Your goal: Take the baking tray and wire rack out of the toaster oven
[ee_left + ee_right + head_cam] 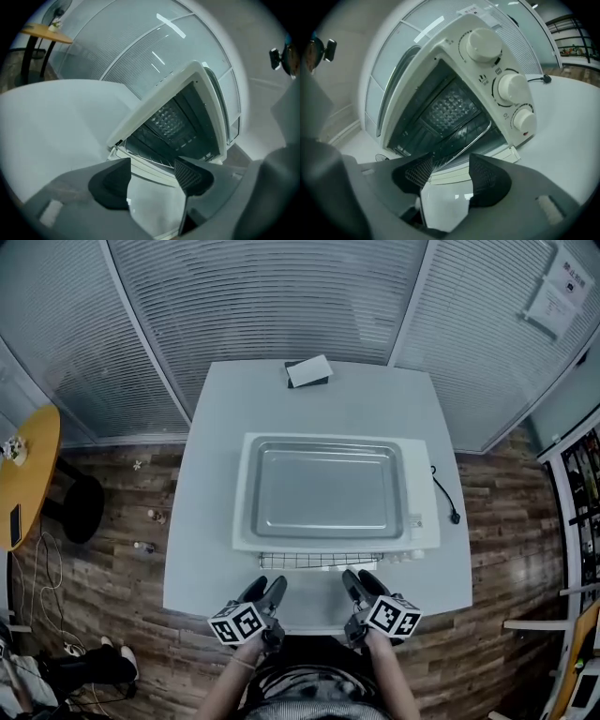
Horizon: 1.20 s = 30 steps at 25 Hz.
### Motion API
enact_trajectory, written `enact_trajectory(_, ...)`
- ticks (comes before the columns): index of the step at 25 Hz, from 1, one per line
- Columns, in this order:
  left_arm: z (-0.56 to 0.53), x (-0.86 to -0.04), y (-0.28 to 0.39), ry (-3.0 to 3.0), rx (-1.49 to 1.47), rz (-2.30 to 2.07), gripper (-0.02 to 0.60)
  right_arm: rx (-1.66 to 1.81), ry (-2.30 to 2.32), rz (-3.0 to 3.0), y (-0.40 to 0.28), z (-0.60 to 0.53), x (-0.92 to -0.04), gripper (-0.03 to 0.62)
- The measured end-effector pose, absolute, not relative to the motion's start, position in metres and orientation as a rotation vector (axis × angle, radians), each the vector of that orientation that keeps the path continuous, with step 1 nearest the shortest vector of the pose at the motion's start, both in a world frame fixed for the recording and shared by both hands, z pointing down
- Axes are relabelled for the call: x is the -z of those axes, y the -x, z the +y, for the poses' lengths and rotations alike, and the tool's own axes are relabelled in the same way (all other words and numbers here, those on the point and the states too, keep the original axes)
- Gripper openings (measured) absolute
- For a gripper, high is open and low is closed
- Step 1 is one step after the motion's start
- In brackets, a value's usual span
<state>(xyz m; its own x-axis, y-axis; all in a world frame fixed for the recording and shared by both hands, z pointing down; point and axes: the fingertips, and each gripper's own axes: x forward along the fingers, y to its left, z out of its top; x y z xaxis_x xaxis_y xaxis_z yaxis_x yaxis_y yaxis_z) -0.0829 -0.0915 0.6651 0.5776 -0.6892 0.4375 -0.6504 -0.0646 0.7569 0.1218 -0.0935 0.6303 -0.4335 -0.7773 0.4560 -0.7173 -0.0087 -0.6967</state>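
Two empty tools — left gripper [267, 588], right gripper [362, 580] — face toaster oven [422, 482].

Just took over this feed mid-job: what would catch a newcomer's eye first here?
A white toaster oven stands on the table with a silver baking tray lying on its top. Its mouth is open, the wire rack showing inside. The left gripper and right gripper hover open and empty before it.
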Motion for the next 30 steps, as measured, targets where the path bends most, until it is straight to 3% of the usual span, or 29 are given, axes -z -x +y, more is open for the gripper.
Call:
enact_trajectory(11,-0.128,-0.684,0.055,-1.534,0.351,-0.981,0.284,1.601,1.477,2.095,-0.11,-0.127,-0.654,0.21)
enact_trajectory(12,-0.132,-0.686,0.053,-1.51,0.388,-0.968,0.274,1.608,1.471,2.087,-0.11,-0.13,-0.655,0.199)
enact_trajectory(15,-0.14,-0.688,0.052,-1.479,0.451,-0.959,0.159,1.62,1.462,2.039,-0.111,-0.136,-0.658,0.136)
enact_trajectory(18,-0.143,-0.692,0.052,-1.474,0.449,-0.967,0.13,1.62,1.464,2.015,-0.112,-0.141,-0.659,0.082)
enact_trajectory(20,-0.142,-0.695,0.054,-1.455,0.466,-0.964,0.067,1.623,1.458,2.002,-0.111,-0.142,-0.66,0.038)
enact_trajectory(30,-0.132,-0.69,0.055,-1.422,0.537,-0.885,0.032,1.63,1.436,1.95,-0.11,-0.132,-0.656,0.021)
